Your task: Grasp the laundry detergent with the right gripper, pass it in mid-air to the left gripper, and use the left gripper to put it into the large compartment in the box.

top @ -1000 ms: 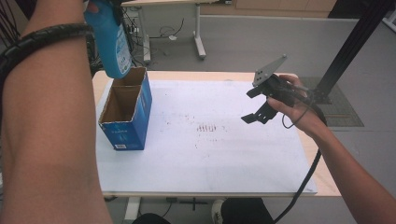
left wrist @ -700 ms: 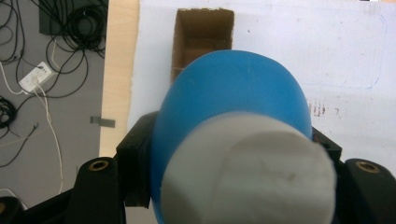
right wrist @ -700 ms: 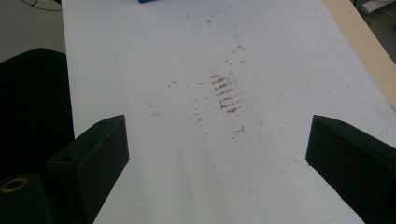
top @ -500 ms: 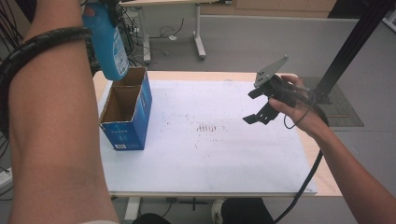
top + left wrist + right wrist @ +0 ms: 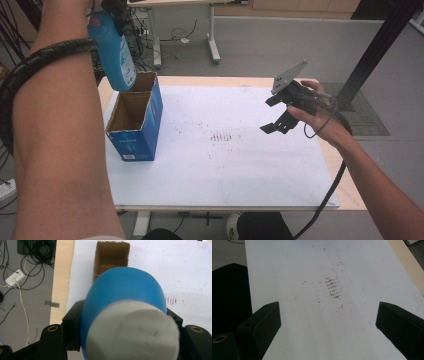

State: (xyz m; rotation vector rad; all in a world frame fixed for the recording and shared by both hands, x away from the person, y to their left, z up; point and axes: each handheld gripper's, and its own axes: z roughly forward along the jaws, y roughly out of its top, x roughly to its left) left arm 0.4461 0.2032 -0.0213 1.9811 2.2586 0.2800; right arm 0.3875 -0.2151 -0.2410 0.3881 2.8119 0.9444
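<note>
Clamped around the neck end of a blue plastic bottle with a white cap (image 5: 125, 315), the left gripper (image 5: 114, 7) sits at the 11 o'clock corner of the high view, raised above the table. Its black jaws press both flanks of the bottle just under the cap, as the left gripper view shows. The bottle (image 5: 113, 50) hangs base-down, its bottom just above the far rim of an open-topped blue cardboard box with brown inner walls (image 5: 135, 122), but not yet inside it. That box stands upright at about 9 o'clock on the white sheet covering the wooden table (image 5: 225, 165); seen from above in the left gripper view, the part of its interior (image 5: 111, 257) not hidden by the bottle holds nothing.

At 3 o'clock in the high view the right gripper (image 5: 274, 114) hovers over the sheet, well apart from the box. Its jaws stand wide with nothing between them, and beneath them lies a patch of brownish smudge marks (image 5: 333, 287).
</note>
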